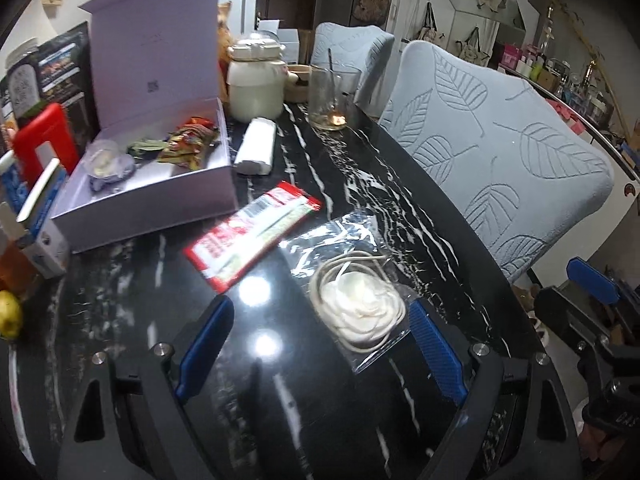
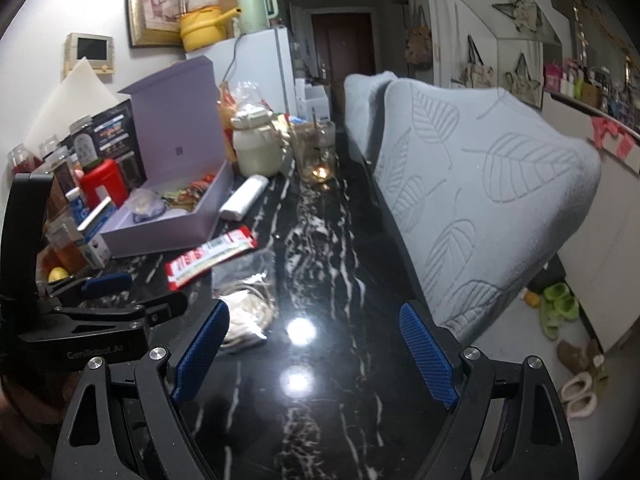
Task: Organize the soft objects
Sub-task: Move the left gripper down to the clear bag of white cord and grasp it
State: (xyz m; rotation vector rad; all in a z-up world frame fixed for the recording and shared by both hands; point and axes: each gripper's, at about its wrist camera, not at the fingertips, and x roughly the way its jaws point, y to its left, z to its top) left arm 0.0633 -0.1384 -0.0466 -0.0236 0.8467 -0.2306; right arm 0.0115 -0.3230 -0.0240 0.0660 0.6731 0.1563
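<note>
A clear bag (image 1: 360, 308) holding a white soft flower and a coiled cord lies on the black marble table (image 1: 360, 184). My left gripper (image 1: 321, 303) hangs open just above the table. The bag lies against the inside of its right-hand finger. A red-and-white packet (image 1: 252, 236) lies just beyond, in front of an open lilac box (image 1: 152, 200) that holds snack packets and a bagged white item. A white roll (image 1: 256, 146) lies beside the box. My right gripper (image 2: 314, 307) is open over bare table. The bag (image 2: 244, 304) lies by its left-hand finger, the packet (image 2: 208, 258) and the box (image 2: 168, 220) farther left.
A cream jar (image 1: 256, 88) and a glass with a spoon (image 1: 326, 96) stand behind the box. Bottles, a red container (image 1: 44, 140) and a yellow fruit (image 1: 8, 314) crowd the left edge. Two chairs with grey leaf-pattern covers (image 1: 500, 152) line the table's right side.
</note>
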